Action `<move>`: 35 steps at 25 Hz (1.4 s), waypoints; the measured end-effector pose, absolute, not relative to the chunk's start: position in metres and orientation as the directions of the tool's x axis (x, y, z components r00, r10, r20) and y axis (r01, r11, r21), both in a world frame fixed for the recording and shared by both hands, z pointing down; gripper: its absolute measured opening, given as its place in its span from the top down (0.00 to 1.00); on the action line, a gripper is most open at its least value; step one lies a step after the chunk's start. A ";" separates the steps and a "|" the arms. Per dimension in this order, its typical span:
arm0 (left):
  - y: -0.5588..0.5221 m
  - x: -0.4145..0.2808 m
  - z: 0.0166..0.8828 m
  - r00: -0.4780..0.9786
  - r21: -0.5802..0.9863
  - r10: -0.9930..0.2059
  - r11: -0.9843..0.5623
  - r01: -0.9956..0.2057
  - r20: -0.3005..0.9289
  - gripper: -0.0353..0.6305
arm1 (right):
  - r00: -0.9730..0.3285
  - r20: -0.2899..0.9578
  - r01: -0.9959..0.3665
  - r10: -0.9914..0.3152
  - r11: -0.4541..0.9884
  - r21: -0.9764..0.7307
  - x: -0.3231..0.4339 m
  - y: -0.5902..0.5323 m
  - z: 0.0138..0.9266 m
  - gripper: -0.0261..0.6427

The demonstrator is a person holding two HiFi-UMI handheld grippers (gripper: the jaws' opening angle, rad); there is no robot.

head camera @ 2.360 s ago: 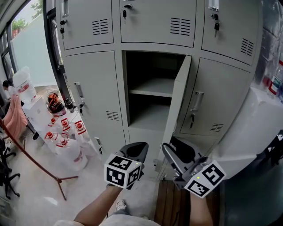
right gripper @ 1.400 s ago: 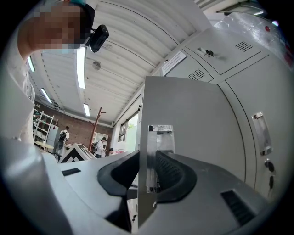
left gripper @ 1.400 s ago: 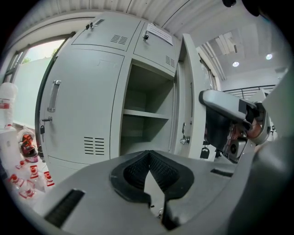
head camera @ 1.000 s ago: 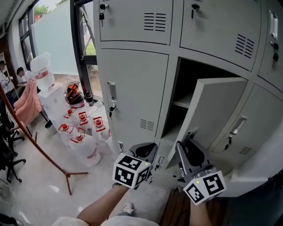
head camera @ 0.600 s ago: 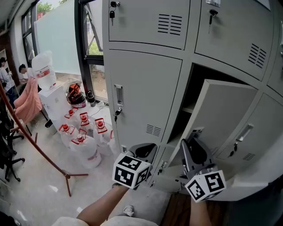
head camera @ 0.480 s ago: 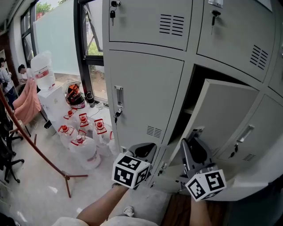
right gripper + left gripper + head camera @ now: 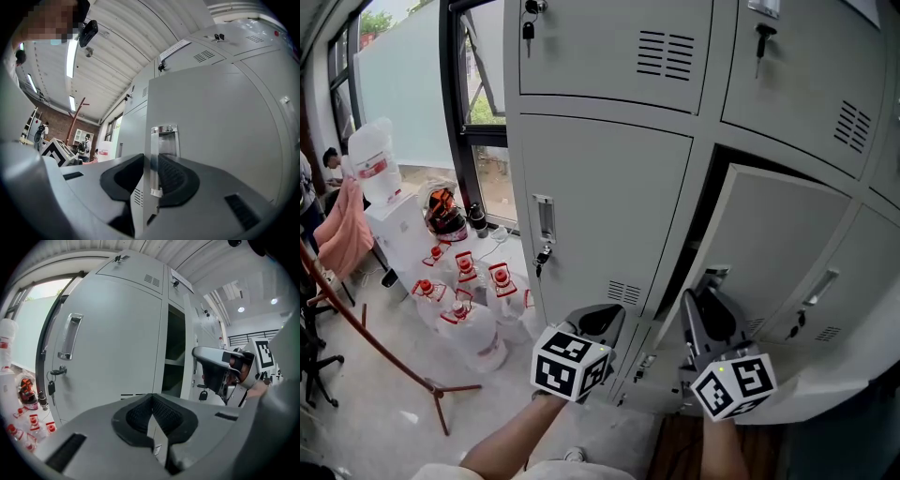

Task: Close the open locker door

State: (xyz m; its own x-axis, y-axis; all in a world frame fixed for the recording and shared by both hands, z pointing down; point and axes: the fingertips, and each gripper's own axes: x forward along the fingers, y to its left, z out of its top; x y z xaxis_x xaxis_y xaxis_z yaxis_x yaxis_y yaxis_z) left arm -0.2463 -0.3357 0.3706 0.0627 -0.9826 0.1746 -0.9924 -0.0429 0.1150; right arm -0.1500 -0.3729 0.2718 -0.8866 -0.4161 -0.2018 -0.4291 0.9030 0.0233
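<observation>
The open locker door point(image 7: 778, 244) is grey metal and stands partly swung in, with a dark gap point(image 7: 705, 211) left at its free edge. My right gripper point(image 7: 705, 305) is at the door's lower free edge. In the right gripper view that edge point(image 7: 151, 136) runs upright between the pads of the right gripper point(image 7: 151, 161). The jaws are closing and the pads touch both sides of it. My left gripper point(image 7: 605, 317) hangs beside it, in front of the closed locker on the left. The left gripper point(image 7: 152, 404) is shut with nothing in it.
The neighbouring locker door has a handle and a key point(image 7: 542, 253). Several water bottles point(image 7: 459, 309) and a dispenser point(image 7: 380, 187) stand on the floor at the left by the window. A red pole stand point(image 7: 370, 333) leans there. More lockers fill the wall above and to the right.
The door has swung further in and the dark opening is narrower. My right gripper has stayed on the door's lower edge and moved with it. The left gripper has hardly moved.
</observation>
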 end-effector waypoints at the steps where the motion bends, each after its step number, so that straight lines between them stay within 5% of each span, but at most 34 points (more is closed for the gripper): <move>1: -0.338 -0.249 0.369 0.067 0.115 -0.983 -0.047 -0.992 0.171 0.94 | -0.884 -0.202 -0.434 -0.421 0.901 0.023 -0.152 -0.375 0.272 0.82; 35: -0.396 -0.274 0.353 0.209 0.104 -0.973 -0.199 -0.974 0.097 0.94 | -0.821 -0.164 -0.558 -0.546 0.829 0.037 -0.191 -0.438 0.273 0.86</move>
State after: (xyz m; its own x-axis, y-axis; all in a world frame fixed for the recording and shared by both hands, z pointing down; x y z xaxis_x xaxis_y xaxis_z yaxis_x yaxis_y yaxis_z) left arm -0.2735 -0.3957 0.3531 0.2093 -0.9730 0.0973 -0.9744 -0.1992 0.1042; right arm -0.1912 -0.4378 0.2727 -0.8214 -0.5463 -0.1636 -0.5584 0.8287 0.0365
